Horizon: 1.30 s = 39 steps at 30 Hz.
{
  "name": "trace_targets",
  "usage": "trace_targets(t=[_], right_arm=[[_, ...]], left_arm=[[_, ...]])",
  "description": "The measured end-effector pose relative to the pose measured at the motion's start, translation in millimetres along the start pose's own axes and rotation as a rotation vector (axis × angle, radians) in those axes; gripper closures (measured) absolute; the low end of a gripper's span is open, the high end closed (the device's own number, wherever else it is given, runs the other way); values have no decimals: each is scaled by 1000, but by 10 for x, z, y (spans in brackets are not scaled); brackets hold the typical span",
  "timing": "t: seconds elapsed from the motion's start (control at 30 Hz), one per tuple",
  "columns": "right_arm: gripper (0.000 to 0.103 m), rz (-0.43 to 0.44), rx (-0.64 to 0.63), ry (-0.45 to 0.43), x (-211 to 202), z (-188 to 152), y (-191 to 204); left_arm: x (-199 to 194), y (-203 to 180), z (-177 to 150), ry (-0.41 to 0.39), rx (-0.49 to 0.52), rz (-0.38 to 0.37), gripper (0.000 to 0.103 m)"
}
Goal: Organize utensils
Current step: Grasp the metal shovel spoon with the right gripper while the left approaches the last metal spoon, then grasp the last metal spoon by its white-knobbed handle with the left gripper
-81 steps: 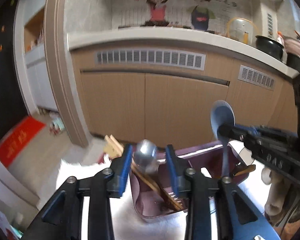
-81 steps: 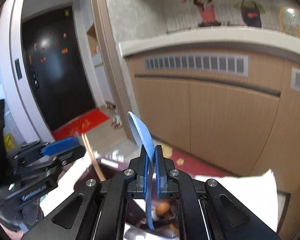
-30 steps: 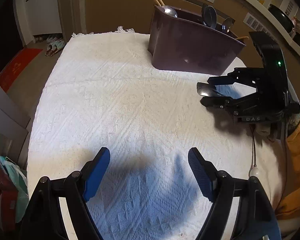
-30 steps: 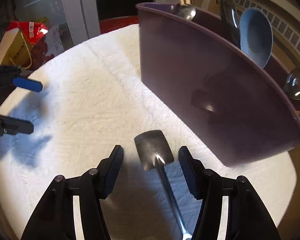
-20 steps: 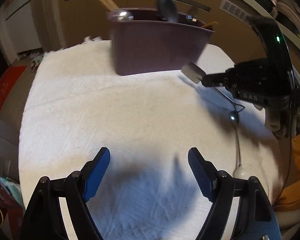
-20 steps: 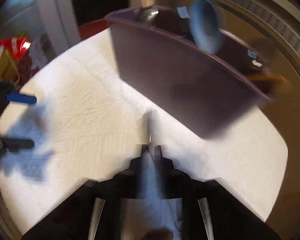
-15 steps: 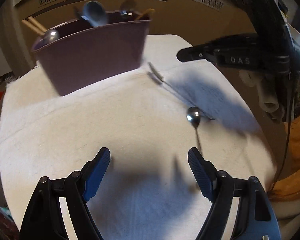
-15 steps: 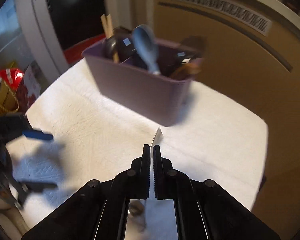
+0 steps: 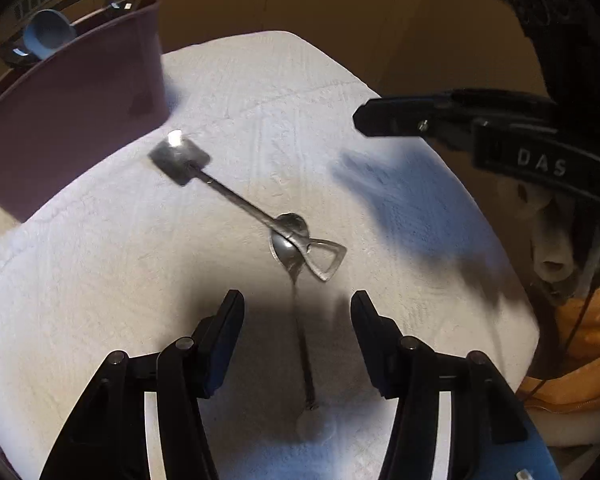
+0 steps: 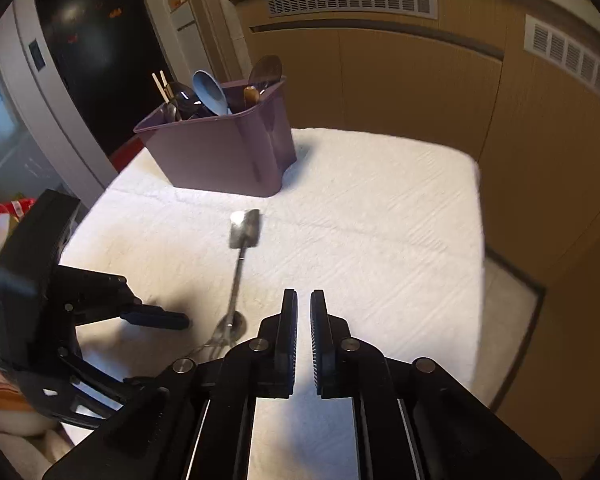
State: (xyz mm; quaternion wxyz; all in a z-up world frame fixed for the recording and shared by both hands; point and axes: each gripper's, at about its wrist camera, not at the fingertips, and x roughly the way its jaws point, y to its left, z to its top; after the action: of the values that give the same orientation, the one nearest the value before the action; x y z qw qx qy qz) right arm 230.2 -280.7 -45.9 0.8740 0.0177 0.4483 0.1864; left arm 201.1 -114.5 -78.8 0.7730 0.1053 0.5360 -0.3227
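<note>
A steel shovel-shaped spoon (image 9: 180, 159) lies flat on the white cloth, its loop handle across the bowl of a round steel spoon (image 9: 287, 245). My left gripper (image 9: 298, 304) hangs over the round spoon's thin handle, which lies between its closing jaws without touching the pads. My right gripper (image 10: 304, 300) is off to the right of the shovel spoon (image 10: 244, 227). Its jaws are opening by a narrow gap with nothing between them. The purple caddy (image 10: 220, 156) at the far left of the cloth holds a blue spoon (image 10: 210, 92), chopsticks and dark spoons.
The white cloth (image 10: 380, 220) covers a small table whose right and far edges drop off close to wooden cabinets (image 10: 420, 80). An orange sleeve (image 9: 580, 340) is at the right behind the right gripper (image 9: 420, 122). A red bag (image 10: 16, 206) is on the floor at left.
The right gripper shut on the shovel spoon, lifted it, then let it go; it now lies across the round spoon. The left gripper swung over the round spoon and its jaws narrowed.
</note>
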Motion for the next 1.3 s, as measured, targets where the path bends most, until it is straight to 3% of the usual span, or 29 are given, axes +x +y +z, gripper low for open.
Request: trace_targets(t=[0.03, 0.07, 0.13, 0.23, 0.3, 0.37, 0.53, 0.7, 0.83, 0.93, 1.07, 1.3], right_arm=[[77, 14, 8, -4, 56, -2, 21], [55, 20, 11, -11, 128, 20, 66], [32, 33, -4, -52, 288, 107, 226], [33, 31, -41, -64, 578, 264, 472], [43, -17, -91, -48, 805, 336, 635], [59, -52, -138, -7, 1052, 367, 751], [70, -107, -195, 20, 1183, 325, 900], [70, -56, -145, -17, 832, 328, 905], [70, -5, -19, -116, 236, 291, 648], [70, -9, 21, -213, -250, 219, 498], [70, -13, 49, -299, -734, 143, 393], [70, -63, 78, -335, -1016, -82, 213]], left_arm=[[-82, 53, -45, -13, -12, 32, 50], [-138, 102, -78, -23, -24, 56, 48], [-275, 272, -175, -46, -82, 114, 42], [-397, 512, -292, -61, -163, 150, 40], [-448, 617, -357, -71, -192, 157, 37], [-496, 702, -453, -78, -208, 155, 35], [-520, 768, -594, -82, -235, 125, 35], [-411, 555, -421, -83, -148, 91, 35], [-257, 225, -218, -81, -19, 54, 36], [-48, 19, -25, -50, 45, 27, 50], [193, -148, 182, -15, 89, 23, 52], [335, -271, 335, -4, 100, 22, 55]])
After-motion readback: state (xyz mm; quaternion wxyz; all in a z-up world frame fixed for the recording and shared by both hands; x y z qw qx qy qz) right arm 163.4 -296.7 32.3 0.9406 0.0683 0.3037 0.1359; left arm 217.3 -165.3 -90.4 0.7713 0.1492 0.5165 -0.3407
